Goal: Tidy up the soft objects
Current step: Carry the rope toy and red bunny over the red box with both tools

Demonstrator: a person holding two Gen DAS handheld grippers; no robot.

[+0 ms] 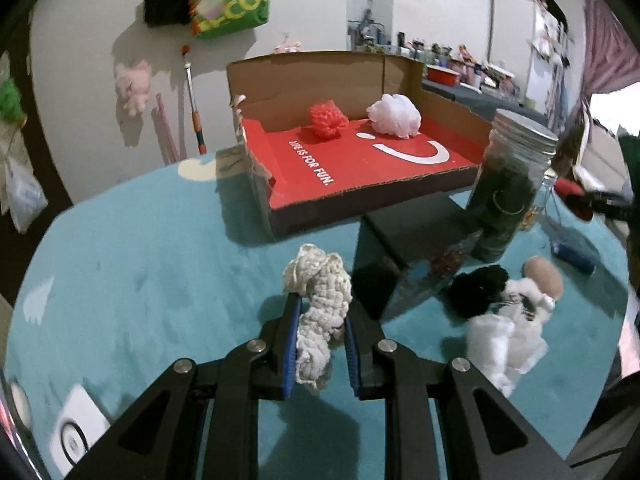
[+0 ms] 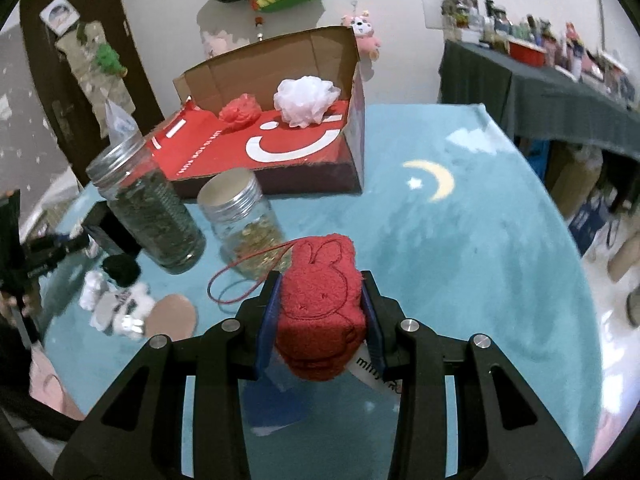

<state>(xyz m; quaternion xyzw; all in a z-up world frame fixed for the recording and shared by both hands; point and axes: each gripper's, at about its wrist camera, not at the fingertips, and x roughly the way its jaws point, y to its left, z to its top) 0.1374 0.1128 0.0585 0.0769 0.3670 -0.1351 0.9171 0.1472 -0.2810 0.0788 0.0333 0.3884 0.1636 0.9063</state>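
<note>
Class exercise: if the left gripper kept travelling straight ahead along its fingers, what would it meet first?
Probably the front wall of the red cardboard box, directly ahead of the left gripper holding the cream knitted cloth; only bare blanket lies between, though depth is uncertain.

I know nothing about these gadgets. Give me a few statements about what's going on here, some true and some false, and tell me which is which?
1. The left gripper holds a cream crocheted piece between its jaws. True.
2. The right gripper is empty. False: its jaws are closed on a red plush with a bunny outline.
3. The cardboard box already contains a red mesh ball and a white mesh ball. True.
4. Both glass jars have their lids off. False: the jar of dark green contents and the jar of yellowish contents both wear metal lids.
5. The table is covered in a yellow cloth. False: the cloth is teal, with a yellow moon print.
</note>
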